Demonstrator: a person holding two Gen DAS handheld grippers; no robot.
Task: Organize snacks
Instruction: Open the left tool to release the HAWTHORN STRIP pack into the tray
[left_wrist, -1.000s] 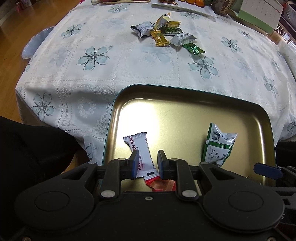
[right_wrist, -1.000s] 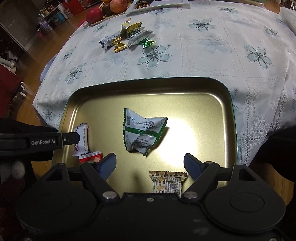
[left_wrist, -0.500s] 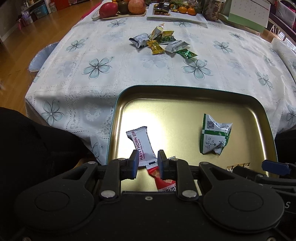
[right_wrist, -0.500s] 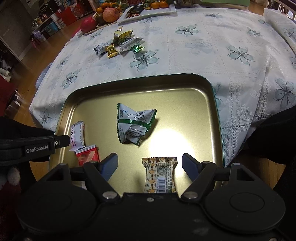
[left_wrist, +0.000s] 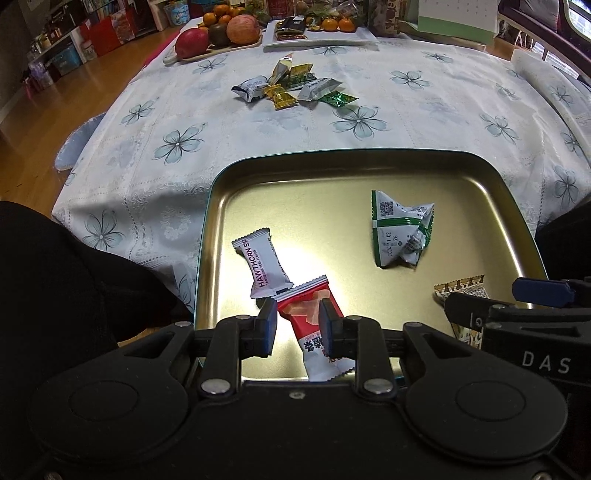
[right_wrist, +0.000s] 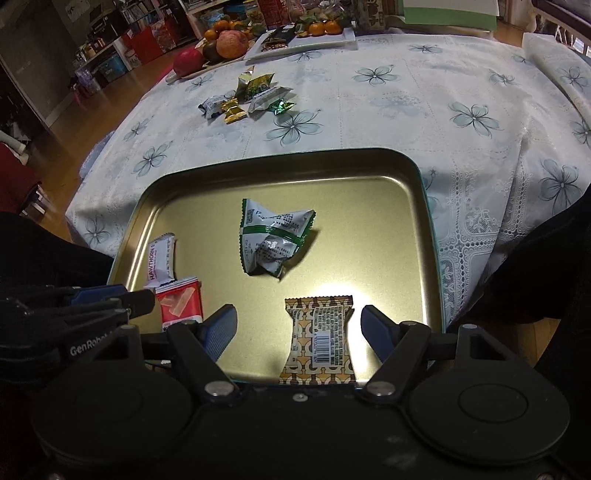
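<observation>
While both of my grippers hang over the near edge of the gold tray (left_wrist: 491, 184), four wrapped snacks lie inside it. My left gripper (left_wrist: 297, 328) has just been spreading its jaws; they now stand a little apart, with the red snack (left_wrist: 314, 325) lying on the tray floor between them, and I cannot see either pad pressing on it (the wrapper's right edge does run close by the right pad, so a light touch there I cannot rule out). The white hawthorn snack (left_wrist: 264, 267) lies just beyond, its lower end overlapping the top of the red one. My right gripper (right_wrist: 298, 328) has been narrowing slightly yet its jaws are still spread wide, and the brown patterned snack (right_wrist: 319, 338) rests flat on the tray between them, clear of both pads. The green-and-white snack (right_wrist: 275, 240) sits crumpled near the middle of the tray, apart from the others. Farther off on the flowered tablecloth (left_wrist: 424, 122), a small pile of snacks (left_wrist: 291, 88) waits well away from the tray, and beyond it a board of fruit (left_wrist: 221, 37) stands at the far edge of the table.
</observation>
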